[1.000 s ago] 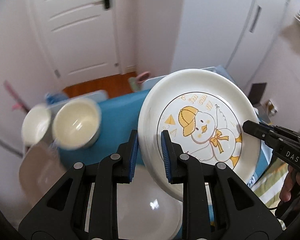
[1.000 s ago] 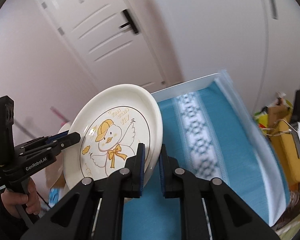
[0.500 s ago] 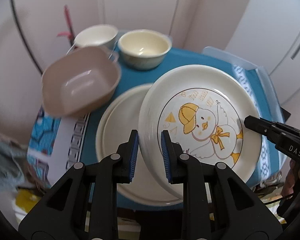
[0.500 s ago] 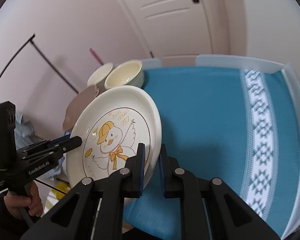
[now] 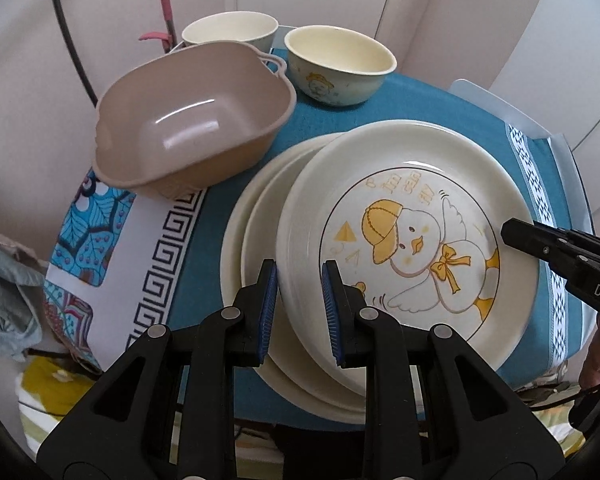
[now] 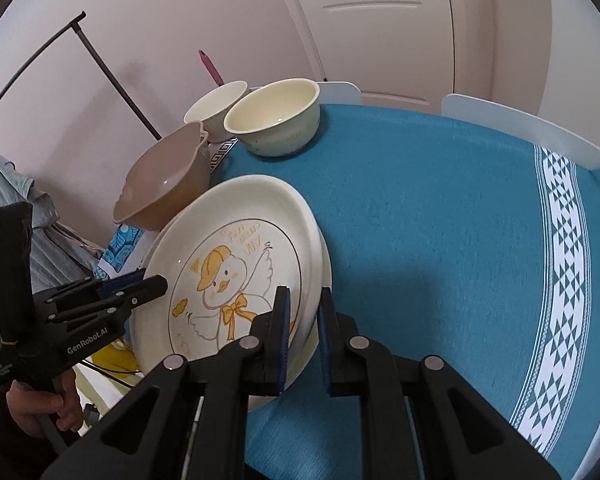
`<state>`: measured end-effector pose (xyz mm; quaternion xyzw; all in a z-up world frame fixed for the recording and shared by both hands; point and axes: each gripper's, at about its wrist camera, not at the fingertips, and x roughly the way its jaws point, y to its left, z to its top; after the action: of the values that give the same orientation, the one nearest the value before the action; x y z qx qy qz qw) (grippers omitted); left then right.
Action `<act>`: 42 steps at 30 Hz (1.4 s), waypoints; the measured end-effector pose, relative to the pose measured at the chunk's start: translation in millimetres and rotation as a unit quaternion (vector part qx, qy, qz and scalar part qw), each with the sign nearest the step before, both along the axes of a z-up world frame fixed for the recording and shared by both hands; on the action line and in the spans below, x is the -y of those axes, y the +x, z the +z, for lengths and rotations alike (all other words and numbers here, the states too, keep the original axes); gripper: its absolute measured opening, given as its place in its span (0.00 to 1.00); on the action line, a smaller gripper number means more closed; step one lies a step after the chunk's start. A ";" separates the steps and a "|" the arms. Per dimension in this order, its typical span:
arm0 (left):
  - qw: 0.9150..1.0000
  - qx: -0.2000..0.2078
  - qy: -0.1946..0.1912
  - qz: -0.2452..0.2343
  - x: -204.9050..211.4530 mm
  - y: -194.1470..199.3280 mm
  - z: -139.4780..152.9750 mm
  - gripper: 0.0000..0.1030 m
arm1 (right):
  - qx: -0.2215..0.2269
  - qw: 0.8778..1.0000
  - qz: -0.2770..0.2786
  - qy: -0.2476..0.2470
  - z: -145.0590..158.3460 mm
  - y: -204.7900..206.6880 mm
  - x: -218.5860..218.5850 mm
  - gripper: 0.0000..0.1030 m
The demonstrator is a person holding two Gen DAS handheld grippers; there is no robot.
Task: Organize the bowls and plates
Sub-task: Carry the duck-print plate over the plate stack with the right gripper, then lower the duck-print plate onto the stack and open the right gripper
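**Lowering duck plate onto the plate stack**

Holding the duck plate [image 5: 412,240] between them, both claws are gripping opposite rims. In the left wrist view, the left claw [image 5: 299,304] is sitting at lower centre of the frame, its blue pads clamped on the plate's near rim, the jaws parted only by the rim's thickness. In the right wrist view, the right claw [image 6: 303,330] is likewise pinching the rim at lower centre, narrowly parted and grasping the same plate.

The deciding relation: the duck plate is lying directly above and slightly right of the plain plates [image 5: 256,216] stacked on the table [image 6: 440,220], whose edges are showing as crescents at centre left of the left wrist frame. Whether the plate is already resting on them or hanging just clear cannot be told. It is appearing slightly tilted, its left side higher.

Standing at upper left of the frame are the brown basin [image 5: 192,120], the duck bowl [image 5: 340,64] and a plain bowl [image 5: 230,32], all apart from the plates.

Judgement: nesting is nearly complete; both claws will need releasing evenly.
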<state>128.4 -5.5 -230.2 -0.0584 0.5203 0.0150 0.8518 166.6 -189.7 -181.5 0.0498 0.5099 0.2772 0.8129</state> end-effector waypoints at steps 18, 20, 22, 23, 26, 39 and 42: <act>0.994 -0.009 0.103 -0.034 18.6 4.6 2.7 0.20 | 0.013 0.998 0.033 -0.048 -2.2 3.0 -12.3 0.12; 0.992 -0.010 0.118 -0.038 22.2 4.6 2.2 0.20 | 0.016 0.998 0.035 -0.053 -2.1 3.9 -13.2 0.12; 0.990 -0.011 0.132 -0.041 26.3 4.4 1.7 0.20 | 0.019 0.997 0.039 -0.060 -1.7 5.1 -14.5 0.12; 0.988 -0.011 0.146 -0.044 29.9 3.7 1.5 0.20 | 0.021 0.997 0.040 -0.062 -1.1 4.9 -14.6 0.12; 0.983 -0.006 0.179 -0.049 37.5 1.5 2.3 0.20 | 0.023 0.996 0.049 -0.071 -1.3 5.0 -17.1 0.12; 0.980 -0.007 0.192 -0.049 37.9 2.0 6.3 0.20 | 0.017 0.992 0.071 -0.106 -6.5 7.4 -26.6 0.13; 0.981 -0.008 0.189 -0.048 37.6 2.5 5.9 0.20 | 0.018 0.991 0.073 -0.112 -6.5 7.9 -28.1 0.13</act>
<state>130.9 -43.1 -224.2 0.1291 0.5170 0.0726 0.8431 174.5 -161.7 -188.0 -0.0840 0.5252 0.2773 0.8001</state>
